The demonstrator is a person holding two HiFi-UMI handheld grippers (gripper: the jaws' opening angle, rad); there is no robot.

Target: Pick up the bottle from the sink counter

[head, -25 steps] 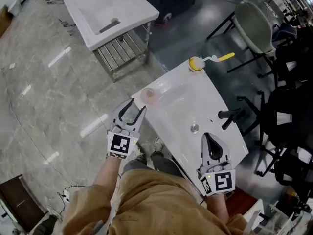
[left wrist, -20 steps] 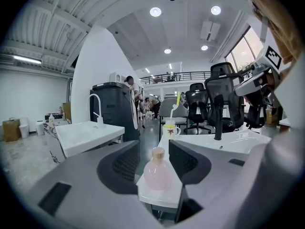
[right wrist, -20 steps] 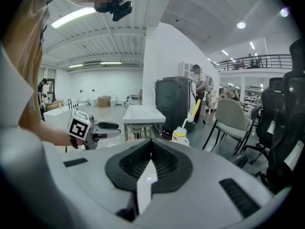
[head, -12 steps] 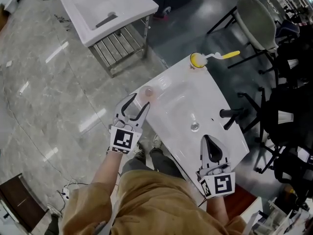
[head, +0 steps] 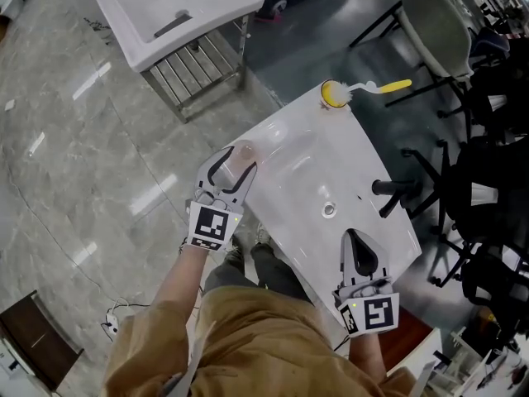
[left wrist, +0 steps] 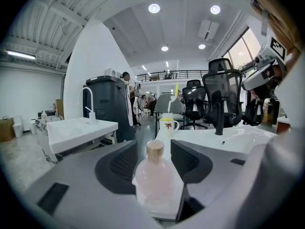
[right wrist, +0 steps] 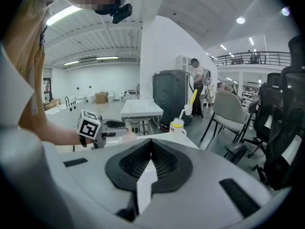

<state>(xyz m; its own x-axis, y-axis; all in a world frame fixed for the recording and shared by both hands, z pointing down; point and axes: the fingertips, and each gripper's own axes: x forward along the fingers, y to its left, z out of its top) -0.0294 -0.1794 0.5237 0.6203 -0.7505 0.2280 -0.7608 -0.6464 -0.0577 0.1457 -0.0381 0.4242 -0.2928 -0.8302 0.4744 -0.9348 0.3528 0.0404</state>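
A small pale pink bottle with a gold cap stands upright on the near left corner of the white sink counter. My left gripper is open, its jaws on either side of the bottle, and they have just been opening. In the left gripper view the bottle fills the gap of the left gripper, and no pad presses on it. My right gripper hovers over the counter's near right edge, shut and empty. In the right gripper view the right gripper shows its pads meeting.
A black faucet stands at the counter's right side, with a drain in the basin. A mug with a yellow brush sits on the far corner. A second white sink stands on the floor far left, and dark chairs crowd the right.
My left gripper has moved forward and down to the counter corner, so the bottle now stands between its jaws, which are spread wider. The right gripper has stayed in place.
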